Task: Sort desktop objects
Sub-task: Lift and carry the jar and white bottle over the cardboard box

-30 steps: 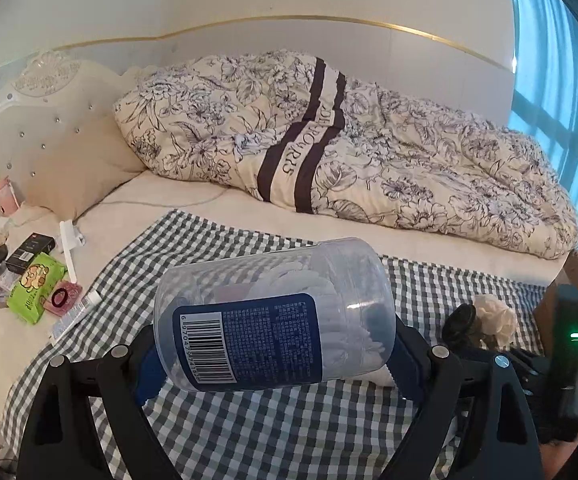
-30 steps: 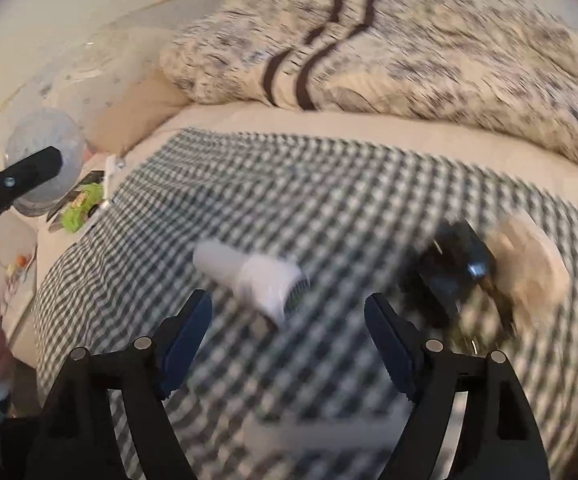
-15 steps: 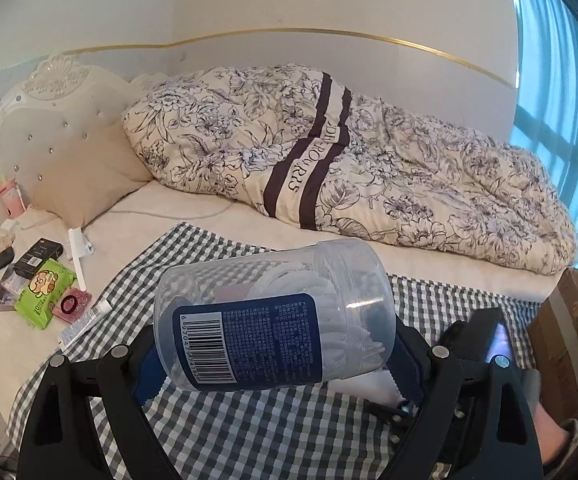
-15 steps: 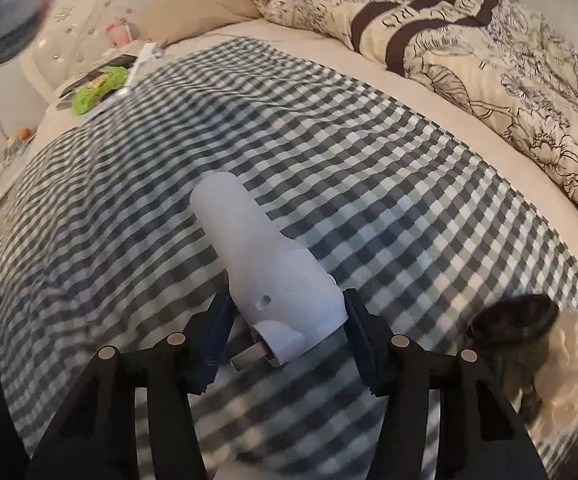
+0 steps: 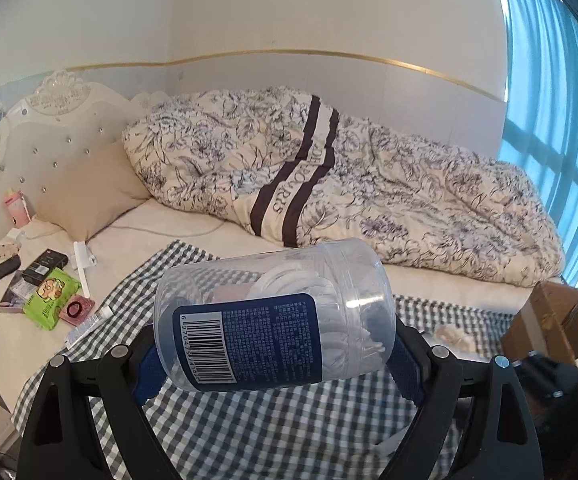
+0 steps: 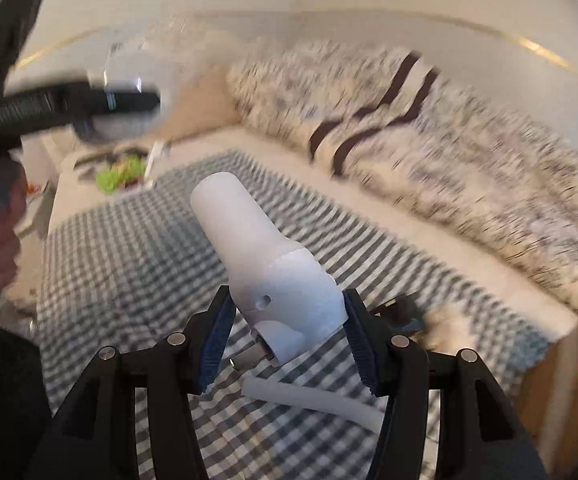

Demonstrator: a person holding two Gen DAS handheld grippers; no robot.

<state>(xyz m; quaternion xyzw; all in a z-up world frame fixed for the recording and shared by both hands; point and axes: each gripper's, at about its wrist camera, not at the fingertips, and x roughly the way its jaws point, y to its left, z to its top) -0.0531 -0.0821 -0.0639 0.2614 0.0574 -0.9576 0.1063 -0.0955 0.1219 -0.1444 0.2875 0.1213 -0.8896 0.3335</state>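
Grippers holding objects above checked cloth (image 5: 289,432).
Left gripper (image 5: 277,350) clamps clear jar (image 5: 273,316) sideways; right gripper (image 6: 287,332) clamps white plastic device (image 6: 265,264).

Left tongs (image 5: 275,354) clamp a clear jar (image 5: 273,316) — sideways, above checked cloth (image 5: 289,432).

a bed (image 5: 193,232) is carrying everything here. a checked cloth (image 5: 273,432) is lying on it beneath the left claw (image 5: 275,354), a floral quilt (image 5: 369,184) and a tan pillow (image 5: 85,192) beyond. left of that claw, a green packet (image 5: 51,296), a dark box (image 5: 45,262) and a phone (image 5: 1,272) are lying. a white tube (image 6: 313,400) is lying under the right claw (image 6: 289,340).
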